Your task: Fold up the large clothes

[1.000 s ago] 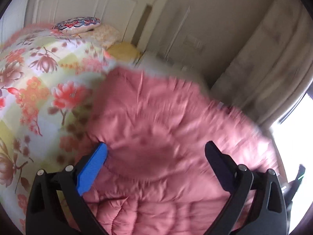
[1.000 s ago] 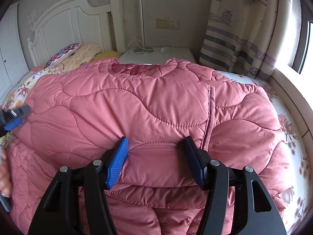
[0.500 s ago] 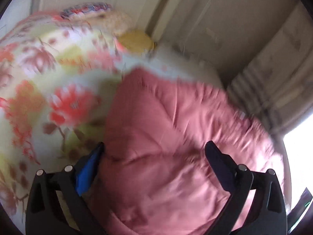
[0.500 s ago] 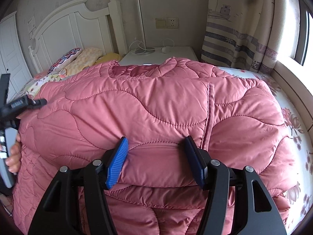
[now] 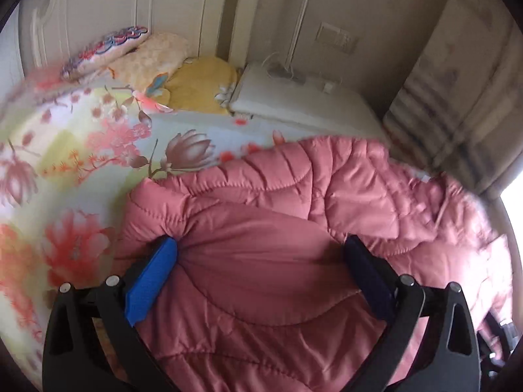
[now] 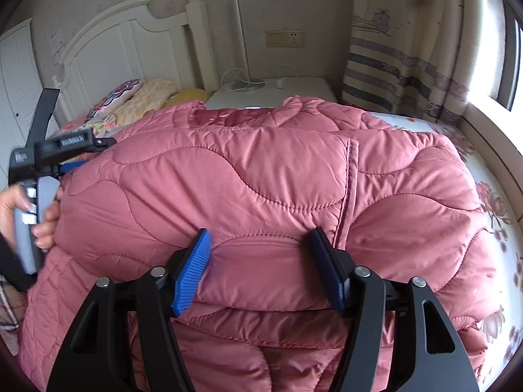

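pink quilted coat spread over floral bedsheet, folded in thick layers. right gripper fingers apart with a padded fold of the coat bulging between them, both pads pressing into the fabric; looks clamped on that fold. front seam of coat runs up just past the right finger. left gripper fingers wide apart, coat fabric filling the gap and creasing at both tips; cannot tell if it truly grips or just pushes in. bedsheet lies outside the left finger of that gripper. in the right wrist view the left gripper sits far beyond the left finger at the coat's edge, held by a hand. ahead of the fingers: pillows, white headboard, nightstand, striped curtain.
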Motion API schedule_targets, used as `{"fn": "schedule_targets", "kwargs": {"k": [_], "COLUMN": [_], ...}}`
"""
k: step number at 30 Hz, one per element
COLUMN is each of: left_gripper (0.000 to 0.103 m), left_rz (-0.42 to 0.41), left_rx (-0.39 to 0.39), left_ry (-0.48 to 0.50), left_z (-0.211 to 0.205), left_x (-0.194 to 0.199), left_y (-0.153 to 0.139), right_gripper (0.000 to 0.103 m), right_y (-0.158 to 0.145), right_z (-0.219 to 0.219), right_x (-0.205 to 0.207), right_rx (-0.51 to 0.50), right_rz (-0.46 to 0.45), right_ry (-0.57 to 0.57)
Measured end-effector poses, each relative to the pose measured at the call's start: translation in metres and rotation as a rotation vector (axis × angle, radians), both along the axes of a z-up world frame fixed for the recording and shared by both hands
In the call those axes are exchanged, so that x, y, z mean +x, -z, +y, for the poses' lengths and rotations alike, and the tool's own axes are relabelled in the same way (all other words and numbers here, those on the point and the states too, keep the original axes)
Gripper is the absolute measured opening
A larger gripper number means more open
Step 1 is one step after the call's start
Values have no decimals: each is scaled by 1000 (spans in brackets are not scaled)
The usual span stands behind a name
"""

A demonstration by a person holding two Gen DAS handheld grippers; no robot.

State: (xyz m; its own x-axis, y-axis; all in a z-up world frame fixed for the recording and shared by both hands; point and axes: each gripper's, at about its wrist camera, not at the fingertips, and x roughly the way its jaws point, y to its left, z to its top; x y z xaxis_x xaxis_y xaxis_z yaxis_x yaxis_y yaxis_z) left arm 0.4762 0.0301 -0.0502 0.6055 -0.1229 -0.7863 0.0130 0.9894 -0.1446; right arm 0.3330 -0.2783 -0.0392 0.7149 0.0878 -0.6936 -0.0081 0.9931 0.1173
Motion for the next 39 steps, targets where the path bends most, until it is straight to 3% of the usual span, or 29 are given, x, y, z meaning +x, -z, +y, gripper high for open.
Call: {"fn": "schedule_targets", "kwargs": {"k": [4,6,8,10,11,13,16,19,22,24,27,28,32,34,39], "left_gripper": [100,101,101,101,101,101,101,101,101,101,101,101,101,101,101], "left_rz": [6,-64,-141,-76,2,0,-10,-125,-164,-148,-158,-163,-88,-67,-182], "left_rx": [66,36,109,208,193,161,213,203,218,278,403,399,261,246,187], "left_ry": [-5,9,14,-22,-13,-18,-50,13,122,212,214,210,214,181,76], "left_z": [-11,-14,-19,-21,-18,-13,-19,-48,-91,-129,-161,-161,-136,-126,-86], "left_x": [-1,-10,-15,2,13,14,10,-18,-35,-40,-45,-44,-34,-45,-132], "left_y": [-10,-29,-38,-22,-1,4,-10,-37,-46,-33,-1,2,-1,-12,-56], "right_gripper": [61,61,61,61,61,61,62,62,62,62,62,62,62,62,63], "right_y": [0,0,0,1,0,1,1,1,1,1,1,2,3,3,4], "right_z": [-3,-4,-3,-4,-4,-3,-3,-4,-5,-5,-6,-6,-8,-8,-12], "right_x": [0,0,0,0,0,1,1,1,0,0,0,0,1,1,1], "right_rx": [13,18,19,19,22,23,20,22,21,22,26,28,41,47,76], "right_rz": [2,3,3,2,1,1,4,3,3,3,5,7,12,12,13], "right_ry": [5,5,6,6,3,-5,3,4,4,5,13,14,10,10,13]}}
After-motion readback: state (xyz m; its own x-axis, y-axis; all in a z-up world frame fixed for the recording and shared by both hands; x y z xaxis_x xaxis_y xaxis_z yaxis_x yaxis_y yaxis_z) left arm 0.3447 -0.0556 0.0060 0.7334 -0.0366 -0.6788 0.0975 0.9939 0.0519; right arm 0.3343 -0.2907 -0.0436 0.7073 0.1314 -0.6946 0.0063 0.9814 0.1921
